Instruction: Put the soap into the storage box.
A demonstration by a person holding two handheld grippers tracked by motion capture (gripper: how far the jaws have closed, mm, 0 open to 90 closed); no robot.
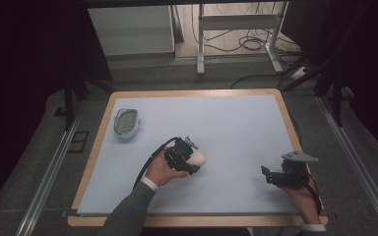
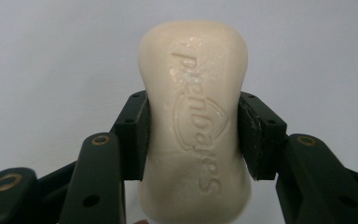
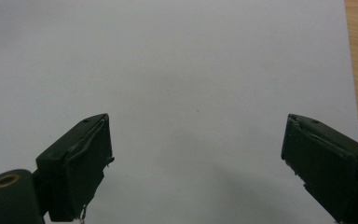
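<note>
1. While the left gripper (image 1: 193, 160) has the soap bar (image 2: 196, 121) pinched across its waist, the two black pads (image 2: 133, 135) sit on either narrow side, with most of the bar sticking out ahead of the fingertips and a bit running back between them toward the hand. So the soap is in that gripper, at the middle of the table, not on the dish
2. My guess for the step: carry it over to the soap dish (image 1: 127, 122), which sits well off to the far left of those fingers. Soap is slick and rounded, so I'd keep the squeeze steady, not crushing, and keep the bar level so it can't squirt forward out of the pads
3. Come in low over the dish and line the long side of the bar up with the long side of the oval before letting go. Dropping it from height probably makes it skid off
4. Right gripper (image 3: 196, 158) is spread wide with nothing between its fingers, hovering near the right edge. Fine to leave it parked there imo
5. Surface: a pale blue-grey mat (image 1: 236, 128) with a wooden border (image 1: 94, 162), smooth and bare ahead of both sets of fingers
6. Room: dark all round, grey floor, a metal frame (image 1: 236, 29) and loose cables (image 1: 253, 44) beyond the far edge
</note>
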